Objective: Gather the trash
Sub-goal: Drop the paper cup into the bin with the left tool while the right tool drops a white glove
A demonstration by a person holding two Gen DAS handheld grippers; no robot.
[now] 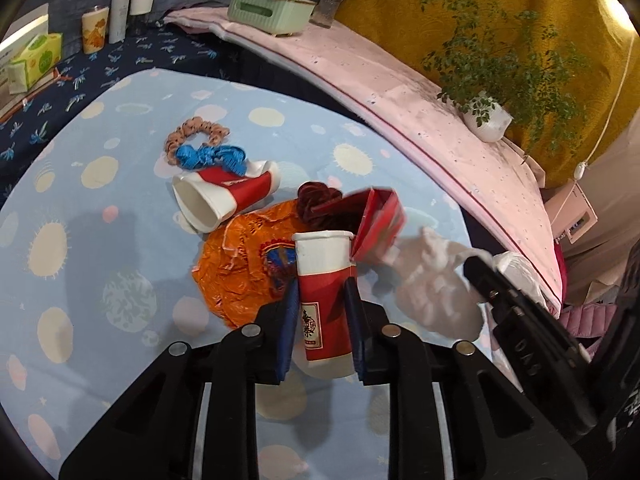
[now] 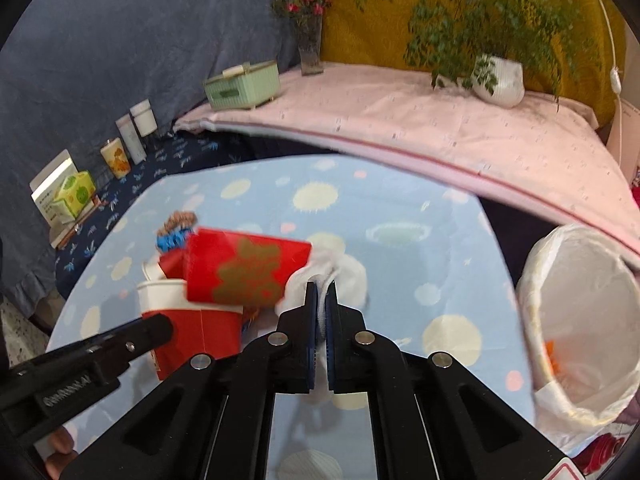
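My left gripper [image 1: 322, 292] is shut on an upright red-and-white paper cup [image 1: 325, 276], held above the table; the cup also shows in the right wrist view [image 2: 192, 320]. My right gripper [image 2: 321, 292] is shut on a crumpled white tissue [image 2: 344, 276], also visible in the left wrist view [image 1: 432, 280]. A red box with gold print [image 2: 244, 272] tilts at the cup's rim [image 1: 376, 220]. A second red-and-white cup [image 1: 224, 196] lies on its side. An orange wrapper [image 1: 248, 264] lies beneath.
Blue [image 1: 212, 158], tan [image 1: 192, 132] and dark red [image 1: 320, 200] scrunchies lie on the blue patterned table [image 1: 100, 240]. A bin lined with a white bag [image 2: 588, 320] stands right of the table. A pink-covered ledge [image 2: 440, 128] holds a green box, vase and plant.
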